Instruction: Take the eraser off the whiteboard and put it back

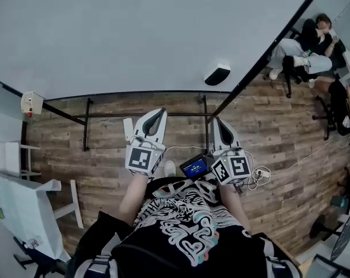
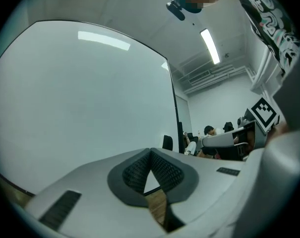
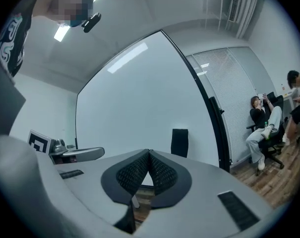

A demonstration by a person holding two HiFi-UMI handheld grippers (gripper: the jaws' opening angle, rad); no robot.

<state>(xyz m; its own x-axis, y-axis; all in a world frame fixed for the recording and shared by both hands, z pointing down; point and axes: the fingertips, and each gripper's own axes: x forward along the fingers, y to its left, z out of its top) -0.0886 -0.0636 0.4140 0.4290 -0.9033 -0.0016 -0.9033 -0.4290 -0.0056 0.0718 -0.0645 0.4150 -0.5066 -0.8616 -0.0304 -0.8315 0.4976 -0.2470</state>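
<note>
Left hand-held gripper (image 2: 150, 151) held out level toward the whiteboard (image 1: 134, 33), jaws pressed together at the tips, nothing between them, only a small gap under the pads showing floor. Right hand-held gripper (image 3: 149, 152) just beside it, same level pose, jaws also pressed together and empty. Both sit low in the head view on bare forearms, marker cubes facing the camera, apart from the board. Eraser (image 1: 217, 74) is a dark block stuck on the whiteboard's right part, near the black frame edge (image 1: 261, 62), above and ahead of the right hand-held gripper, neither gripper touching it. Hidden or unclear: the patterned black shirt (image 1: 186, 225) covers the lower middle of the head view; white furniture (image 1: 18, 207) at far left is cut off, can't tell what it is; a small device with a blue screen (image 1: 195, 167) between the cubes is too small to read. Room: a white wall box (image 1: 31, 103) with a red button at left, a wood-plank floor (image 1: 65, 149), a power strip (image 1: 260, 172) with a cable on the floor at right, seated people (image 1: 305, 48) on chairs at far right, a ceiling strip light (image 2: 210, 46), blinds (image 3: 239, 98) beyond the board.
</note>
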